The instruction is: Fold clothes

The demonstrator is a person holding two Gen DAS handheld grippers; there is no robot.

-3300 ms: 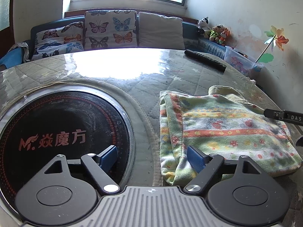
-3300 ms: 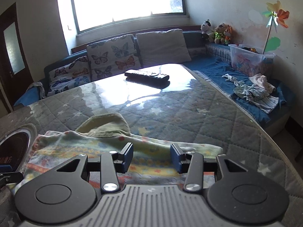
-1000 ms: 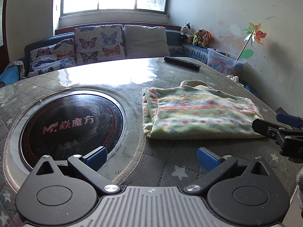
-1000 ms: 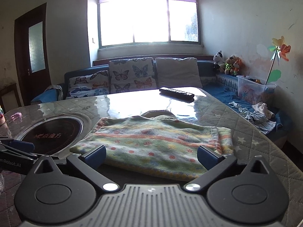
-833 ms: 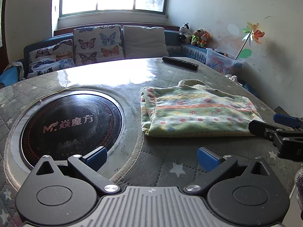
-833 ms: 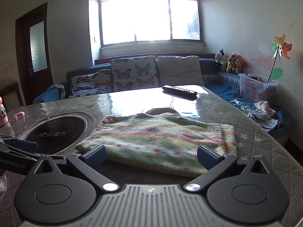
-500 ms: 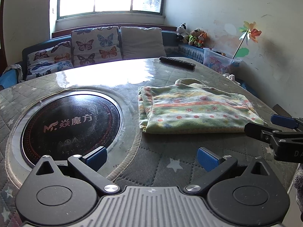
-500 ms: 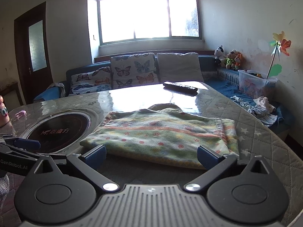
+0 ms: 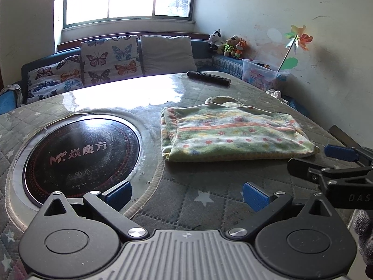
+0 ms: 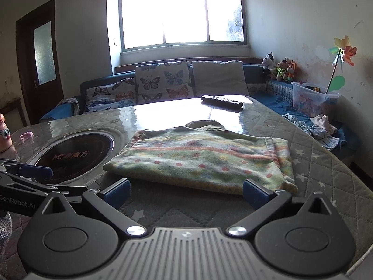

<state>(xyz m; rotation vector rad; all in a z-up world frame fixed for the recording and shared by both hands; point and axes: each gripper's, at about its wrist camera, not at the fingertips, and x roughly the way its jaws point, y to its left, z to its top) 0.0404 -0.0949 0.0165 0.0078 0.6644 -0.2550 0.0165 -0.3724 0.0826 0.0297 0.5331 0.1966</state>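
Note:
A folded green and yellow garment with orange stripes and red dots [image 9: 233, 133] [image 10: 205, 158] lies flat on the quilted table [image 9: 209, 200]. My left gripper [image 9: 186, 194] is open, held back from the garment's near left corner, with nothing between its blue pads. My right gripper [image 10: 186, 192] is open too, just short of the garment's near edge and apart from it. The right gripper also shows at the right edge of the left wrist view [image 9: 326, 161]. The left gripper also shows at the left edge of the right wrist view [image 10: 35, 175].
A round black induction hob [image 9: 81, 154] is set into the table left of the garment. A black remote [image 9: 208, 78] lies at the far side. Beyond are a sofa with butterfly cushions [image 10: 160, 81], a plastic toy box [image 10: 312, 100] and loose clothes [image 10: 314, 128].
Both grippers have opened wide and drawn back from the garment toward the table's near edge. The garment lies released and folded where it was.

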